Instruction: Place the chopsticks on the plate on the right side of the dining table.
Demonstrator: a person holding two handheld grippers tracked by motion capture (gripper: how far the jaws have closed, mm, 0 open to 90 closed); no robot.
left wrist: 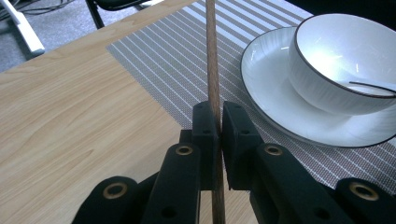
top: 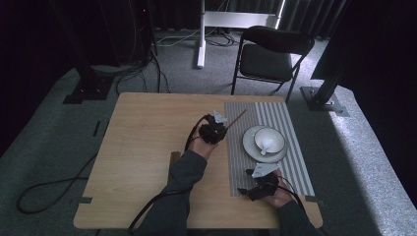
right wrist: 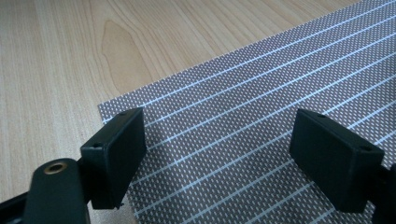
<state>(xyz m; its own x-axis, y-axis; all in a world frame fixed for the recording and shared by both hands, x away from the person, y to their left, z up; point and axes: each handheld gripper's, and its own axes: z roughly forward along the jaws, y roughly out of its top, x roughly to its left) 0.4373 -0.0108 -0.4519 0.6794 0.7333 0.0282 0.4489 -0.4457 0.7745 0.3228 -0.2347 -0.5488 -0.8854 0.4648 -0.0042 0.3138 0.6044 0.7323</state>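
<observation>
I'm gripping a wooden chopstick w/ my left tool, jaws clenched tight on it near mid-shaft, the stick running up and away from the tool over the striped placemat. Judging the step as laying the chopstick down beside the plate, which is sitting just right of the tool w/ a white bowl on it. To do this well I'm thinking: keeping the stick level, lowering it flat onto the mat, not tipping it toward the plate rim. My right tool is hanging released, jaws wide apart, over the mat's near corner. Room: bare counter left of the left tool is wide open; the right side is tight b/c of the plate. Mat edge is lying just ahead-left of the left tool.
</observation>
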